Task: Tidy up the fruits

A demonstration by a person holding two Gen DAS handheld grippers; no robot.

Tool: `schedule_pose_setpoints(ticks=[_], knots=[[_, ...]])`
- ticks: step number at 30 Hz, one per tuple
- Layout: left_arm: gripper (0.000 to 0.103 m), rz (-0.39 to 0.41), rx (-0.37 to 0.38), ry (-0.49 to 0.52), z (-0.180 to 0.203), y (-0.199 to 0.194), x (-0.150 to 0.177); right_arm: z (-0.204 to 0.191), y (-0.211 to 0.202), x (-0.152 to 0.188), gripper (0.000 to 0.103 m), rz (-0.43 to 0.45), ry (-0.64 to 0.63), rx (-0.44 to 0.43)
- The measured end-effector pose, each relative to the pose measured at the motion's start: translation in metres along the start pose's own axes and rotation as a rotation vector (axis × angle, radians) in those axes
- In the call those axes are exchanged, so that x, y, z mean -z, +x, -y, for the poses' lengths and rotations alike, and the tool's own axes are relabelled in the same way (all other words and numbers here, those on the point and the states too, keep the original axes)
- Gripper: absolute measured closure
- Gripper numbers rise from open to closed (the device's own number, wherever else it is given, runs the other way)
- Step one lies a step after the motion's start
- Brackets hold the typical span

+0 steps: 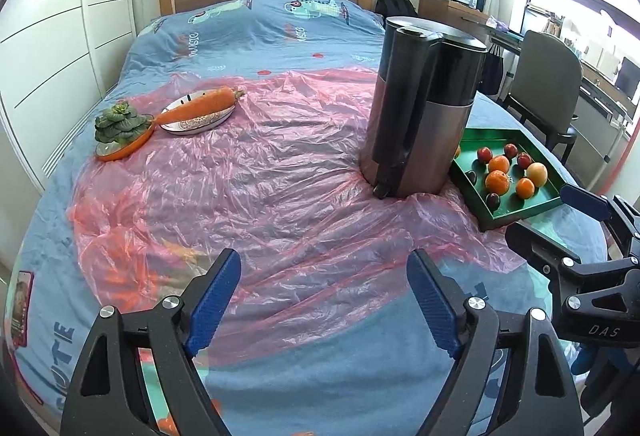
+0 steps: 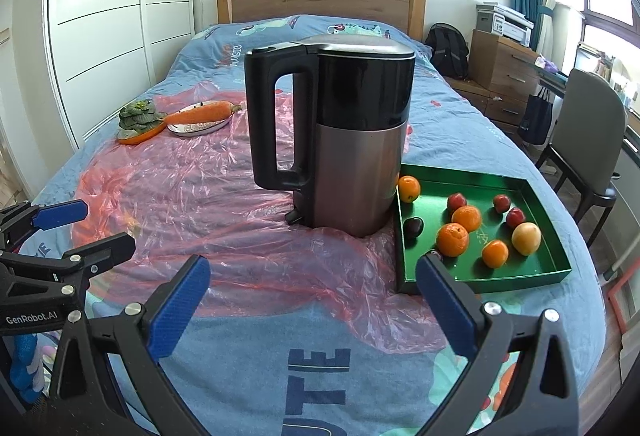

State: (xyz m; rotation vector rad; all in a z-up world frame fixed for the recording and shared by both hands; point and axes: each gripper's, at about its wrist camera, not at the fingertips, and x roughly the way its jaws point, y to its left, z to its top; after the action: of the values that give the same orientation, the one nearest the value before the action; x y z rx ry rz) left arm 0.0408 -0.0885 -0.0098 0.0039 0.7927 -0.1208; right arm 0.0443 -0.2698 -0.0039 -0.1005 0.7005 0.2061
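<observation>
Fruits: 4 oranges (image 2: 452,239), several dark red plums (image 2: 456,201) and 1 pale yellow fruit (image 2: 526,238) lie loose and scattered inside the green tray (image 2: 484,286); no fruit shows outside it.
Tray: rests on the bed (image 2: 256,364), partly on the crinkled pink plastic sheet (image 2: 224,232), just beside the kettle (image 2: 344,139).
Left gripper (image 1: 324,300): jaws wide apart, holding nothing, hanging above the sheet, well apart from the tray.
Right gripper (image 2: 316,306): jaws wide apart, empty, near the tray's front corner.
Stage: fits either fruits gathered in the tray or fruits waiting to be sorted out of it; the pictures do not settle which.
Risk, rolling: round fruit on a smooth tray floor could roll off if a finger nudges it.
Risk, tray: soft bedding and slick plastic may let the tray tilt or slide under a downward press.
Risk, kettle: it stands tall on soft ground beside the tray; a swing of either gripper could topple it.
Risk, bruising: plums are likely soft; a hard squeeze could mark them.
Far side: a carrot (image 1: 200,105) on a plate (image 1: 188,125) and leafy greens (image 1: 118,123) sit well apart from the fruits.
</observation>
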Motion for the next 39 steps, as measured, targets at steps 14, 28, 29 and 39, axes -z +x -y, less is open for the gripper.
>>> schedule_pose_setpoints(ticks=[14, 28, 29, 39], knots=[[0.01, -0.009, -0.013, -0.041, -0.023, 0.001, 0.005, -0.011, 0.013, 0.004, 0.0, -0.031, -0.018, -0.011], [0.01, -0.012, -0.02, -0.026, -0.012, 0.006, 0.002, 0.012, 0.015, 0.011, 0.0, -0.041, 0.018, 0.006], [0.01, -0.014, -0.02, -0.022, -0.01, 0.006, 0.001, 0.014, 0.015, 0.011, 0.0, -0.04, 0.021, 0.008], [0.006, -0.043, 0.011, 0.01, 0.011, 0.014, 0.003, 0.029, 0.014, 0.013, 0.0, -0.042, 0.037, 0.025]])
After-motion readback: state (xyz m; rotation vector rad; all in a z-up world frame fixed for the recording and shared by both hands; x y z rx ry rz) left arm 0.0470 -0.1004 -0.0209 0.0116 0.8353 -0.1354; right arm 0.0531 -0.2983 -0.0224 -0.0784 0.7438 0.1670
